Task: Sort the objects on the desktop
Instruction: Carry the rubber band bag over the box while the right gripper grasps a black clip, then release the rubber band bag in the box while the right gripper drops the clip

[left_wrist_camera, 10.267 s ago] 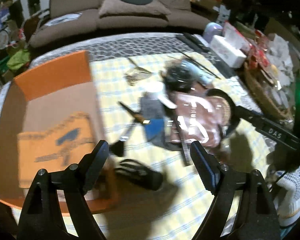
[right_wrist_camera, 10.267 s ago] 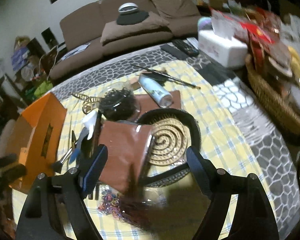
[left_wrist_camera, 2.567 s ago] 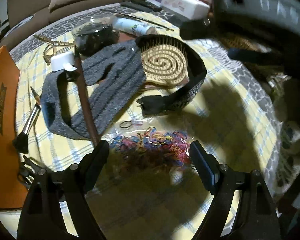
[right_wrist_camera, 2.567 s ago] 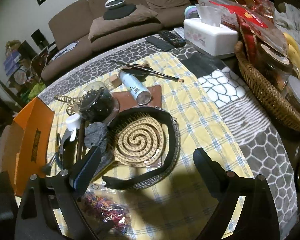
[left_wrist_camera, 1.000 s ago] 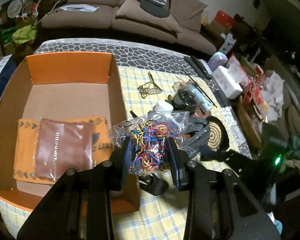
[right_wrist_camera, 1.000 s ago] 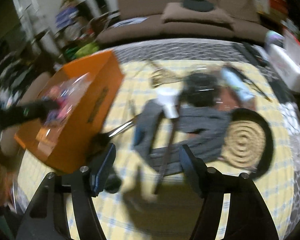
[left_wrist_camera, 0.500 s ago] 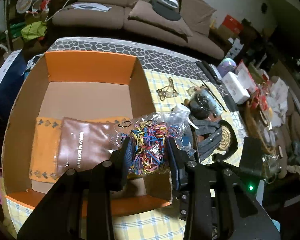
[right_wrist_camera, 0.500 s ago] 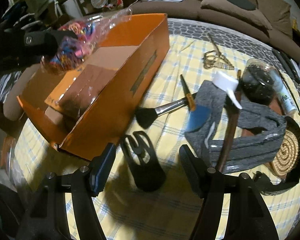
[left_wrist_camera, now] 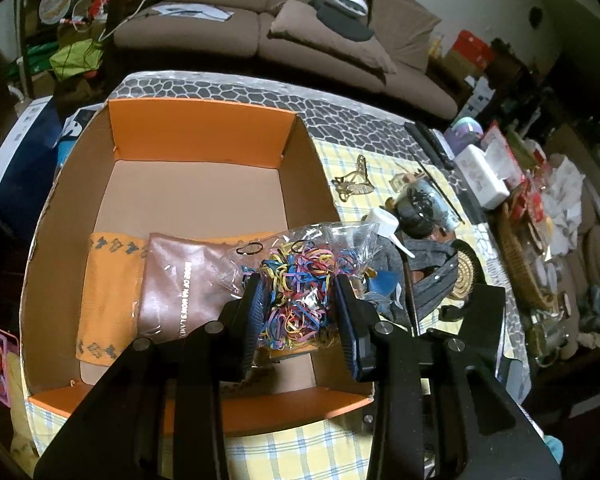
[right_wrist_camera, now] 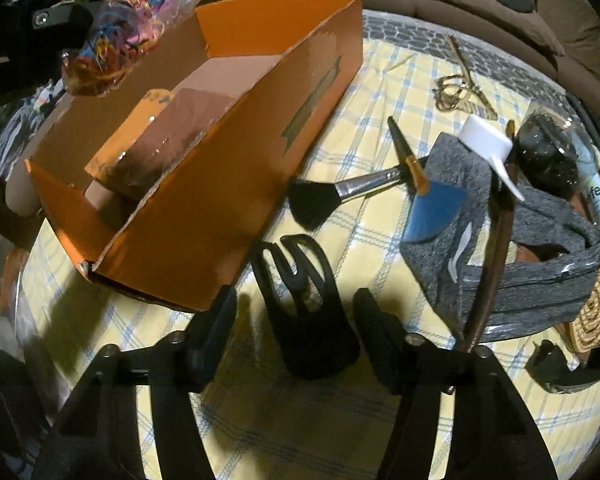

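My left gripper (left_wrist_camera: 298,312) is shut on a clear bag of coloured rubber bands (left_wrist_camera: 300,276) and holds it above the near right part of the orange cardboard box (left_wrist_camera: 204,136). The bag also shows in the right wrist view (right_wrist_camera: 112,28), over the box (right_wrist_camera: 236,184). A brown pouch (left_wrist_camera: 180,280) lies in the box on an orange cloth (left_wrist_camera: 104,280). My right gripper (right_wrist_camera: 296,320) is open, its fingers on either side of a black hair claw clip (right_wrist_camera: 304,300) that lies on the yellow checked tablecloth (right_wrist_camera: 380,92).
Right of the box lie a makeup brush (right_wrist_camera: 340,196), a grey headband (right_wrist_camera: 540,264), a white-capped bottle (right_wrist_camera: 484,136), a jar of black hair ties (right_wrist_camera: 548,156), gold scissors (right_wrist_camera: 460,88), a round spiral brush (right_wrist_camera: 596,312). A tissue box (left_wrist_camera: 480,176) and wicker basket (left_wrist_camera: 520,256) stand at the table's far right.
My left gripper has carried the rubber band bag further left over the box. My right gripper has moved down and closer to the black claw clip, which now sits between its open fingers.
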Demonstrator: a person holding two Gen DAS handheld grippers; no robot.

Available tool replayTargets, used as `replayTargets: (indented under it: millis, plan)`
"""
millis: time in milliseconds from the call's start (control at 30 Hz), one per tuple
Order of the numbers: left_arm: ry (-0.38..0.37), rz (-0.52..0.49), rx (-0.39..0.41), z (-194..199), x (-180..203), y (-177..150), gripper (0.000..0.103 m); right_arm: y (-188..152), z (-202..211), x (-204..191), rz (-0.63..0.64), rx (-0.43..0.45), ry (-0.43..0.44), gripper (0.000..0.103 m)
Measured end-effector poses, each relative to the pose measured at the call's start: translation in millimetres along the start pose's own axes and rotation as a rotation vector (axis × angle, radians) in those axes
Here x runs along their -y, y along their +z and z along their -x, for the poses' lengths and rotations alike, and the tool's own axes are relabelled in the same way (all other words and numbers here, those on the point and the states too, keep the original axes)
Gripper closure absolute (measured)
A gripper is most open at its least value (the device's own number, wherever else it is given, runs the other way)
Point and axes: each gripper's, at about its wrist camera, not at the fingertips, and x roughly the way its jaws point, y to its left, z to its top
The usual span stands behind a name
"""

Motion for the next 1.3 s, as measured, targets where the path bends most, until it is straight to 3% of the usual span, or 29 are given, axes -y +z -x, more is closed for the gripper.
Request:
replayTargets:
  millis: [67, 300, 567, 733, 867, 1067, 1300]
  plan:
    - [0.002, -0.001, -0.001, 0.5, -1.0, -0.1, 0.071, 1.0, -1.1, 2.2, -0.015, -0.005, -0.019, 0.056]
    - [0.012, -0.004, -0.006, 1.0, -9.1, 0.1, 0.071, 0.8, 7.7, -1.6, -0.011, 0.021, -0.022, 0.067]
    - [0.054, 0.002, 0.001, 8.7, -30.2, -1.9, 0.071, 17.0, 58.2, 19.3, -0.122, 0.152, -0.04, 0.067]
    - [0.076, 0.023, -0.01, 9.8, -47.8, -2.8, 0.071, 26.2, 92.0, 21.4, -0.164, 0.25, 0.009, 0.067]
    - [0.109, 0.04, -0.025, 6.4, -59.2, -3.7, 0.071, 41.9, 98.0, 1.3, -0.167, 0.282, 0.058, 0.067]
    - [0.203, 0.035, -0.045, -1.9, -76.1, -9.0, 0.071, 69.1, 78.5, -42.6, -0.137, 0.281, 0.108, 0.067]
    - [0.305, 0.003, -0.069, -14.8, -90.1, -14.0, 0.071, 87.7, 21.9, -74.8, -0.139, 0.179, 0.005, 0.067]
